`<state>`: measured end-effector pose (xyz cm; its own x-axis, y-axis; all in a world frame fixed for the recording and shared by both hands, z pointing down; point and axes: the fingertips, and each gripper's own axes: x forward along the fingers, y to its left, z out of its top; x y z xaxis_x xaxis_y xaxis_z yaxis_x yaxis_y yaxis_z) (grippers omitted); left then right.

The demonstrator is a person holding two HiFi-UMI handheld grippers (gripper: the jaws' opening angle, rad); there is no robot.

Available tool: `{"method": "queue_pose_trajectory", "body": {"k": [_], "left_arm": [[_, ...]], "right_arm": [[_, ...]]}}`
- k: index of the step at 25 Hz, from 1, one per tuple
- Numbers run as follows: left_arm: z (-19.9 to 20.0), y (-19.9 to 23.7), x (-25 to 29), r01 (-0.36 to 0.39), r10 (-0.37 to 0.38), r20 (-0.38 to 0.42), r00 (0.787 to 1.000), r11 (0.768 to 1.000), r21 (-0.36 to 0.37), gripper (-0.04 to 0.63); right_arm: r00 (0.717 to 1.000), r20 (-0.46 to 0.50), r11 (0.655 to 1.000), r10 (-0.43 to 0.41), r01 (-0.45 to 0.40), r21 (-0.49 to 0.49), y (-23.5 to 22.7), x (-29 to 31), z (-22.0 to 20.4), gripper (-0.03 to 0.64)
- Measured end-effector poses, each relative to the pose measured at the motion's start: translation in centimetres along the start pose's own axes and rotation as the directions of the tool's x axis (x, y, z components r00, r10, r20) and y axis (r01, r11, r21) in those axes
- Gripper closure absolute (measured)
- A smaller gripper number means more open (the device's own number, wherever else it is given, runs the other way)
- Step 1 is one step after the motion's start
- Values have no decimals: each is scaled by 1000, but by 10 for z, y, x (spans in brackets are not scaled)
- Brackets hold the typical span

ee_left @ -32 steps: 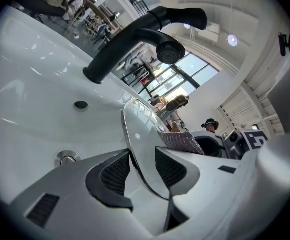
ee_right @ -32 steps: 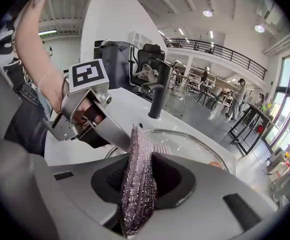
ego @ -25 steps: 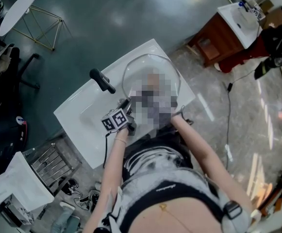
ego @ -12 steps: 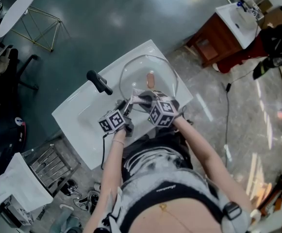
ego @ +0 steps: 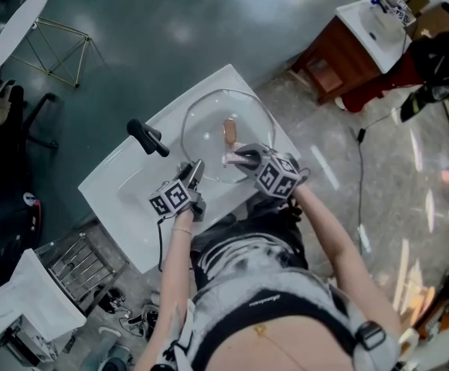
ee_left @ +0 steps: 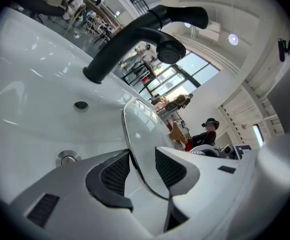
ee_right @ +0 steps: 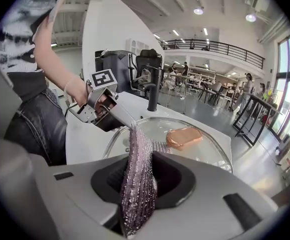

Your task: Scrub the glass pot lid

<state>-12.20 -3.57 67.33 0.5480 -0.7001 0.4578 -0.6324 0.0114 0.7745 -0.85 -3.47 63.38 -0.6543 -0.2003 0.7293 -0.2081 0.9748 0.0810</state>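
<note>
Head view: the left gripper (ego: pixel 195 175) clamps the near rim of the glass pot lid (ego: pixel 209 118) over the white sink (ego: pixel 108 195); the right gripper (ego: pixel 239 158) is above the lid. Left gripper view: the lid's edge stands pinched between both pads. Right gripper view: the jaws are closed on a silvery scrub pad (ee_right: pixel 137 179), and the lid's copper knob (ee_right: pixel 183 136) lies just beyond their tips.

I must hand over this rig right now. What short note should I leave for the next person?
Left gripper: shut on the near rim of the glass lid, steadying it.
Right gripper: shut on a silvery scrub cloth, held over the lid beside its knob.
Lid lies knob up over the white sink, by the black faucet.
Done: both grips. Left: scrubbing the glass.
</note>
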Motion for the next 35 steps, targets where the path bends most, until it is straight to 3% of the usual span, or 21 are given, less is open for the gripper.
{"method": "queue_pose_trajectory", "body": {"k": [6,10,15,18,21,24,27,35], "left_arm": [[0,0,-1,-12,13,12,1000,1000,-4,433],[-1,1,-1,-23,23,20,1000,1000,0,433],[-3,1,-3,-79,78,14,997,993,92,414],[-1,-2,-12,-150,149,21,989,962,227,408],[11,-18,-26,-178,160,81,984,925,335,408],[21,-48,-39,-151,110,118,987,887,436,419],[30,-80,-51,-109,42,141,989,851,513,470],[35,-118,-83,-73,-62,189,980,772,632,580]], "right_arm": [[998,1,993,-62,62,100,-36,-23,-33,515],[998,21,990,-62,58,132,-43,-27,-37,515],[992,67,983,-104,92,156,-45,-32,-31,517],[988,108,977,-113,91,195,-49,-43,-22,522],[980,143,980,-141,117,160,-51,-56,-6,526],[960,220,978,-174,144,148,-53,-72,20,528],[959,224,978,-173,142,151,-43,-85,43,529],[916,310,957,-254,192,216,1,-91,100,529]]}}
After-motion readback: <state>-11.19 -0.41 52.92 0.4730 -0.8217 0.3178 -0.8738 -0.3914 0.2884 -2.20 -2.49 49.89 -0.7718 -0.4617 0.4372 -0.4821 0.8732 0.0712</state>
